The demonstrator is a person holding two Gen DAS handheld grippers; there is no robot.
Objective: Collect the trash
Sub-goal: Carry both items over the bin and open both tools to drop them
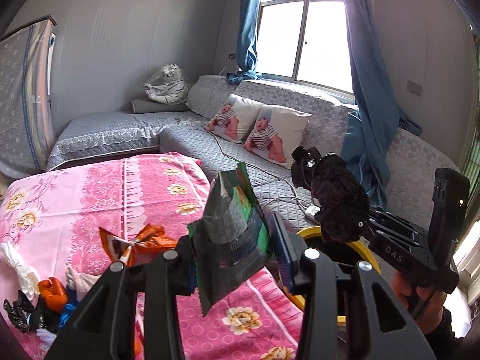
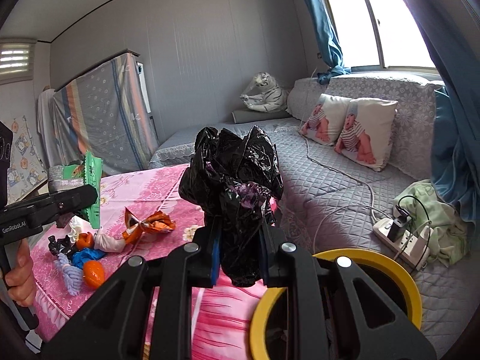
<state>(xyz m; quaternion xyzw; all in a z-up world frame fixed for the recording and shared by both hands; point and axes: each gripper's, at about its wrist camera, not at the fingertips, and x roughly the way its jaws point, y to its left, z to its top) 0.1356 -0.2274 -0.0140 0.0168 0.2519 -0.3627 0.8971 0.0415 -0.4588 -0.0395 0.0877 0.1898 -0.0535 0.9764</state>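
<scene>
L gripper (image 1: 232, 250) is clamping a green wrapper (image 1: 237, 210) above the pink-clothed table (image 1: 90, 186) w/ the rest of the trash pile (image 2: 79, 252) lying on it, while R gripper (image 2: 240, 255) is pinching a crumpled black bag (image 2: 234, 180) beside the table's edge, over the yellow-rimmed bin (image 2: 390, 267).

The yellow-rimmed bin (image 2: 390, 267) is half hidden behind the right tool (image 2: 240, 255).

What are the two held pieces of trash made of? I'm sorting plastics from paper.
The black bag in the right gripper looks like thin glossy plastic film: crinkled, with sharp shiny folds. The green wrapper in the left gripper seems to be foil-lined plastic: printed outside, dull silver inside, zigzag-cut edge.
</scene>
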